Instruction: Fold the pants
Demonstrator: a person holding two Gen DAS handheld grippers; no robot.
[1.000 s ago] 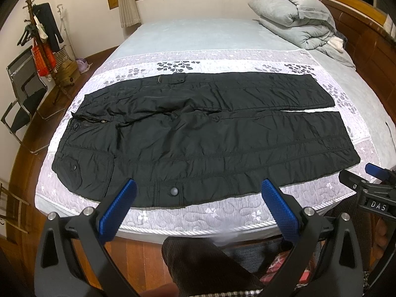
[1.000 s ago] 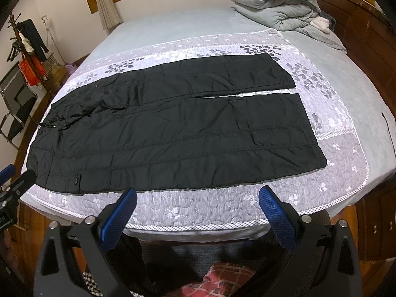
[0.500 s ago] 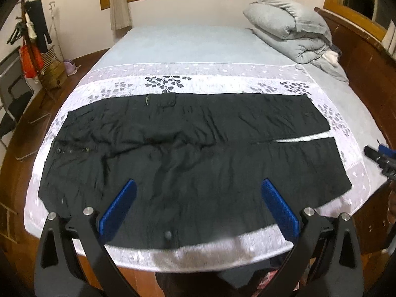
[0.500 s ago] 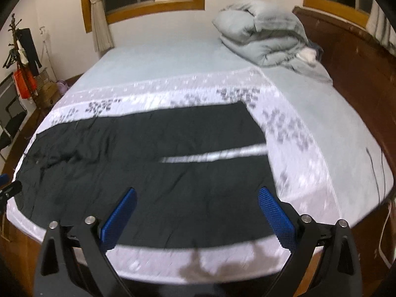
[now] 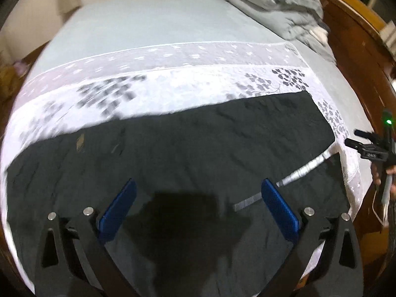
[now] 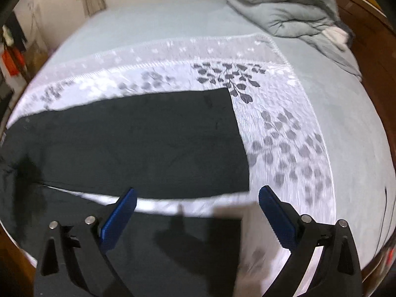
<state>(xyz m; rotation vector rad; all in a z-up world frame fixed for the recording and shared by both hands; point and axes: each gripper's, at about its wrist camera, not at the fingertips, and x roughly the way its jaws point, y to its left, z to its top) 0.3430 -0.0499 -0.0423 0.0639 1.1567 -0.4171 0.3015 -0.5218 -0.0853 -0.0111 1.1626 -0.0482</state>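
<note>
Black pants [image 5: 188, 143] lie flat across the white flowered bedspread [image 5: 173, 86], waist to the left, leg ends to the right. My left gripper [image 5: 198, 198] is open and empty, low over the upper thigh area. My right gripper [image 6: 195, 205] is open and empty, low over the gap between the two legs near their ends; the far leg [image 6: 138, 141] lies just beyond it. In the left wrist view the right gripper [image 5: 366, 146] shows at the right edge, past the leg ends.
A folded grey duvet [image 6: 287, 7] is piled at the bed's far right corner. A dark wooden bed frame [image 5: 356, 49] runs along the right side. A coat rack with clothes [image 6: 12, 47] stands far left. Pale blue sheet [image 5: 153, 22] covers the far half of the bed.
Both grippers have moved forward and down from the bed's near edge to low over the pants. Both stay open. The pants have not moved.
</note>
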